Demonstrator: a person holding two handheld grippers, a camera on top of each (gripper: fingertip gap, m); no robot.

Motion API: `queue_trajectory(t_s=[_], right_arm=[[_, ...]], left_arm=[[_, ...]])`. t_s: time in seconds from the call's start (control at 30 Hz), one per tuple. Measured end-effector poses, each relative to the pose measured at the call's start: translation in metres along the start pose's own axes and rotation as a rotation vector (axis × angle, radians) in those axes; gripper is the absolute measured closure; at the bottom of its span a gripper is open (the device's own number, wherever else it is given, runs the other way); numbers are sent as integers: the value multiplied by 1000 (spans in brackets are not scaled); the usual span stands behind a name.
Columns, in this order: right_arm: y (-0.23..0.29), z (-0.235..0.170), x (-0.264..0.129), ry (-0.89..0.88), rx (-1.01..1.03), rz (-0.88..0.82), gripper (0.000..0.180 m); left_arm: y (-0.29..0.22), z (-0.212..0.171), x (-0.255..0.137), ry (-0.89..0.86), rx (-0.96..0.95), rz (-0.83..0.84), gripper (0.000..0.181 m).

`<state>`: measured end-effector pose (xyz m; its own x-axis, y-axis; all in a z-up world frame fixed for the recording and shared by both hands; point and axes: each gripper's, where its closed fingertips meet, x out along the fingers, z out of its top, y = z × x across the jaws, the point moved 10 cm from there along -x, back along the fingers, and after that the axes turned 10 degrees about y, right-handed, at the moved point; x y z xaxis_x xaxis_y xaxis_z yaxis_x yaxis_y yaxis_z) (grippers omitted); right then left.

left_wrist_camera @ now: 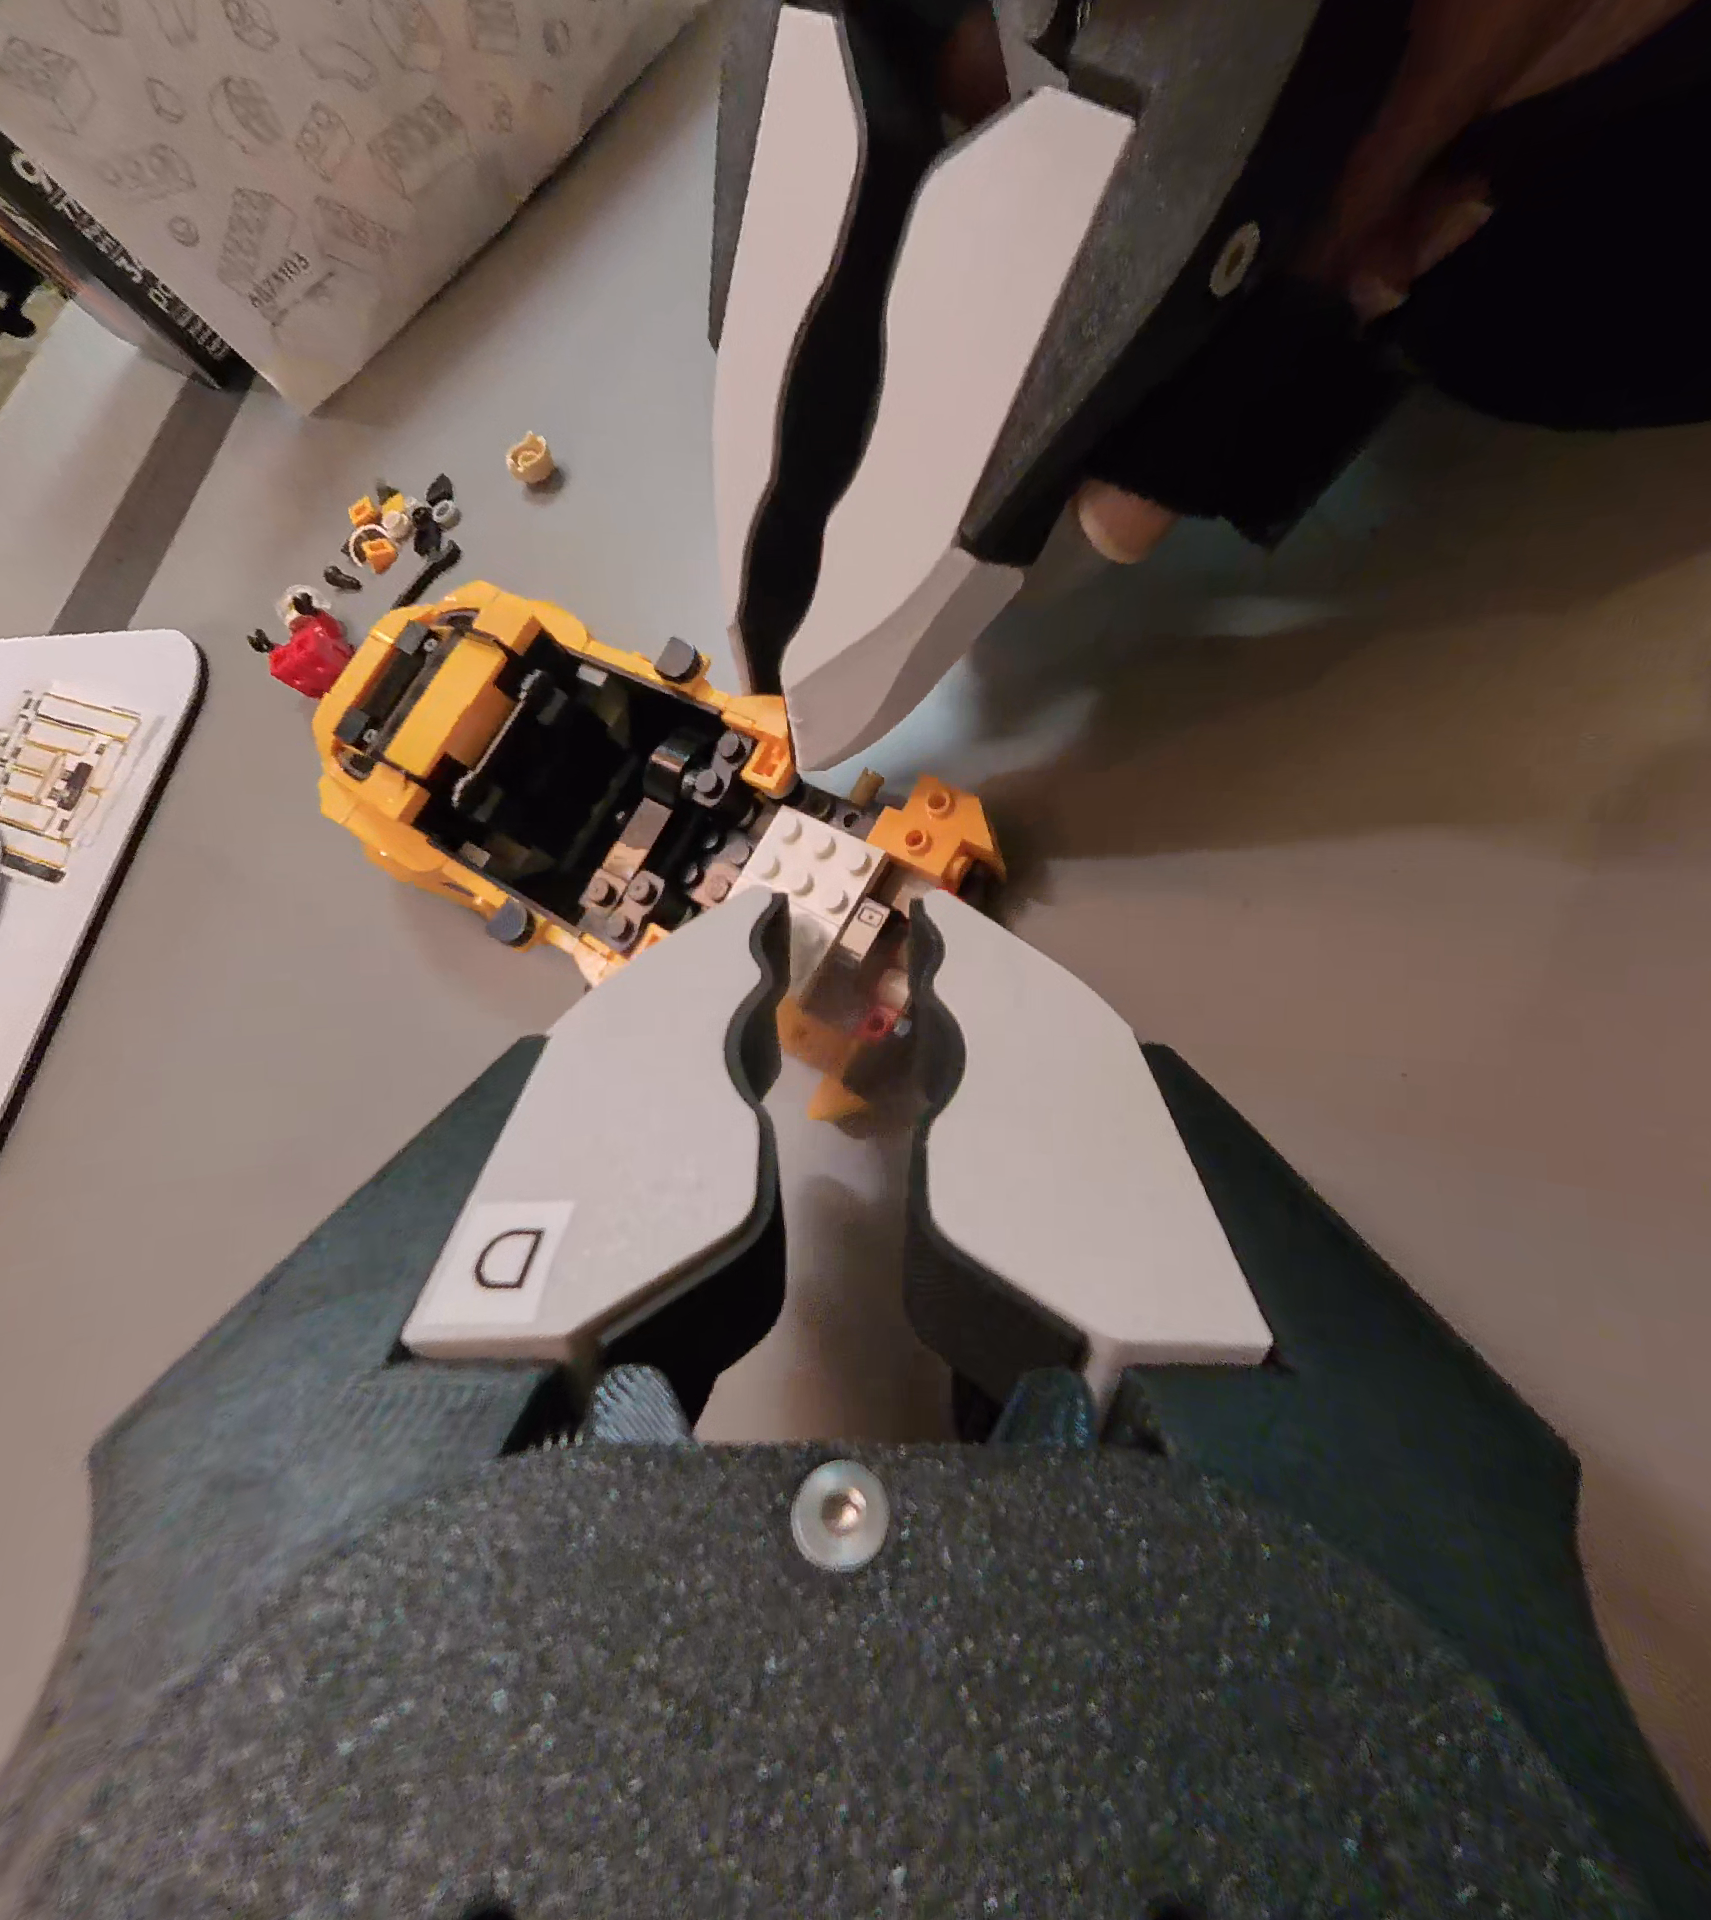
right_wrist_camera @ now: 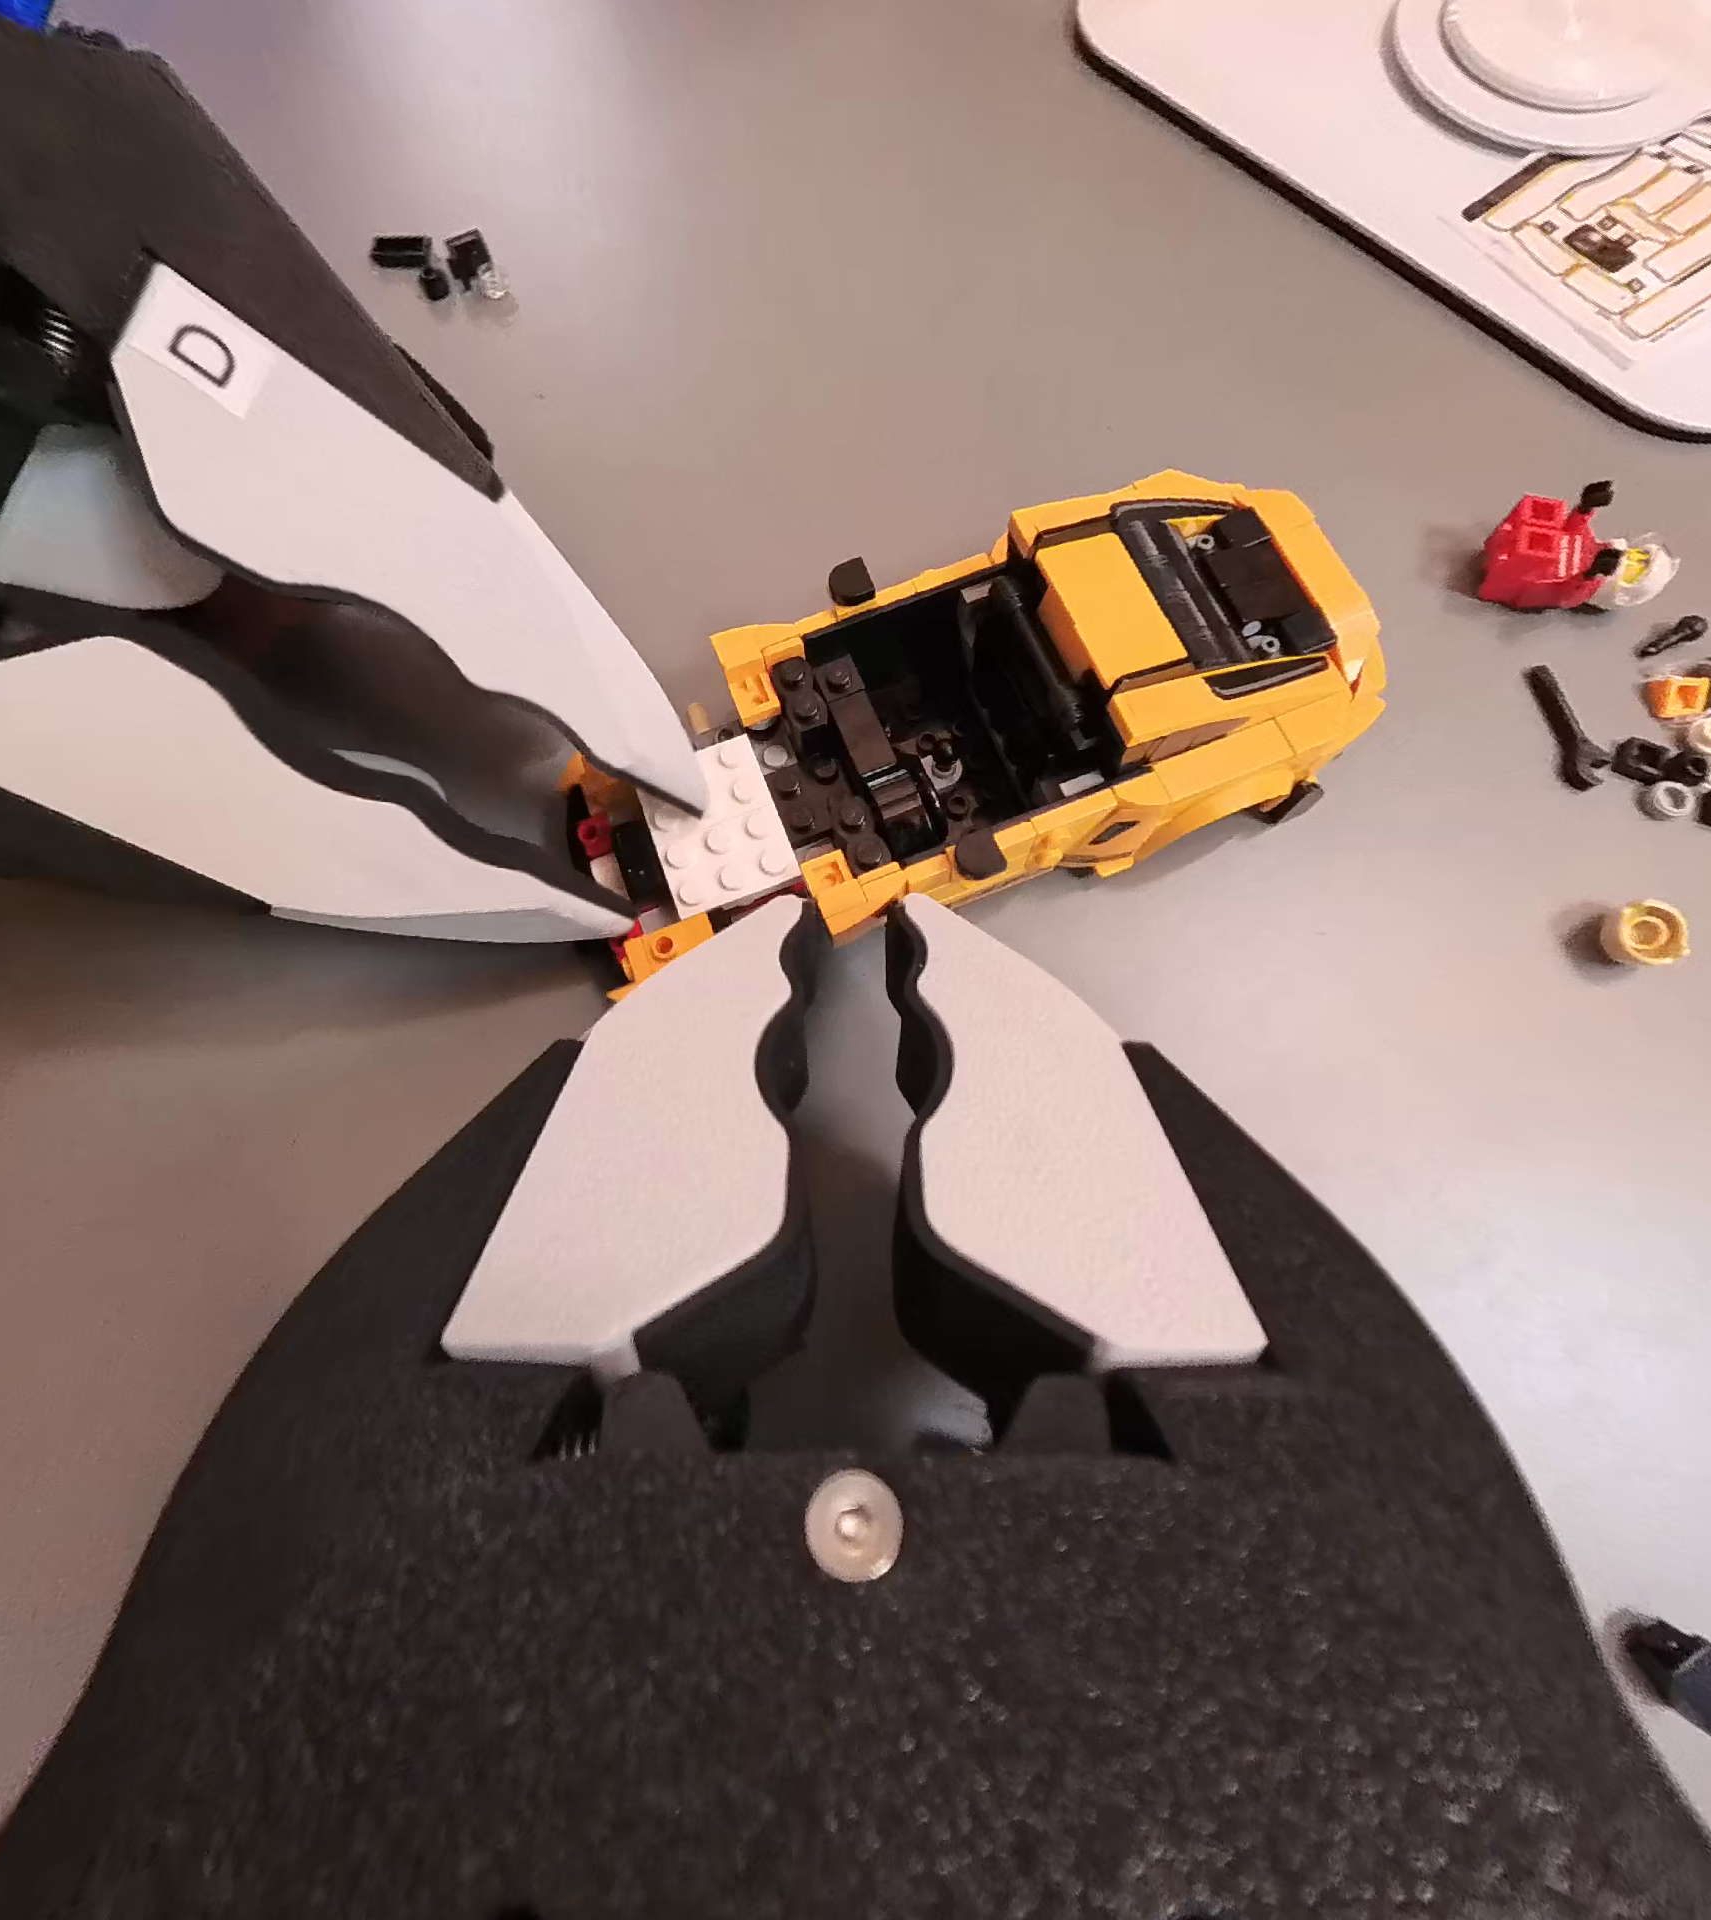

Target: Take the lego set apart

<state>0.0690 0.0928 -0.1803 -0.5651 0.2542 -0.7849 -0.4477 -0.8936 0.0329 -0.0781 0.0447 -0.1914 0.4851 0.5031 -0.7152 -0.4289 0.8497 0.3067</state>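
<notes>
A yellow and black lego car [left_wrist_camera: 518,748] [right_wrist_camera: 1142,644] lies on the grey table with its roof off and a white studded plate [left_wrist_camera: 820,852] [right_wrist_camera: 726,831] bare at its front. My left gripper [left_wrist_camera: 846,920] is shut on the car's front end. In the right wrist view [right_wrist_camera: 659,862] it comes in from the left, one finger on the white plate and the other at the car's side. My right gripper [right_wrist_camera: 846,914] is nearly closed and pinches the car's yellow side edge by the front. In the left wrist view [left_wrist_camera: 794,717] it comes down from above.
Several small loose pieces [left_wrist_camera: 394,530] [right_wrist_camera: 1703,748], a red piece [left_wrist_camera: 311,655] [right_wrist_camera: 1537,561] and a tan round piece [left_wrist_camera: 532,460] [right_wrist_camera: 1646,935] lie beyond the car's rear. A white mat [left_wrist_camera: 51,831] [right_wrist_camera: 1453,208] holds a sticker sheet. A patterned paper bag [left_wrist_camera: 259,156] lies on a box farther back. A dark piece [right_wrist_camera: 1687,1683] lies near. Left and right tips are no more than a few centimetres apart. The tan round piece [right_wrist_camera: 1646,935] lies around 15 cm away from my right fingertips. It turns up in the left wrist view [left_wrist_camera: 529,450] as well.
</notes>
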Motion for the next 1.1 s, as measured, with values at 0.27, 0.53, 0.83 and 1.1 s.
queue_trajectory(t_s=[0.27,0.53,0.83,1.1], right_arm=[[1,0,0,-6,-3,17,168],[1,0,0,-10,-1,16,168],[-1,-2,-2,-4,-71,25,168],[-35,-13,-18,64,-126,-57,170]], left_arm=[[-3,1,-1,13,10,-12,165],[-3,1,-1,18,7,0,165],[-4,-1,-3,4,19,-9,162],[12,-6,-19,-89,-113,-9,160]])
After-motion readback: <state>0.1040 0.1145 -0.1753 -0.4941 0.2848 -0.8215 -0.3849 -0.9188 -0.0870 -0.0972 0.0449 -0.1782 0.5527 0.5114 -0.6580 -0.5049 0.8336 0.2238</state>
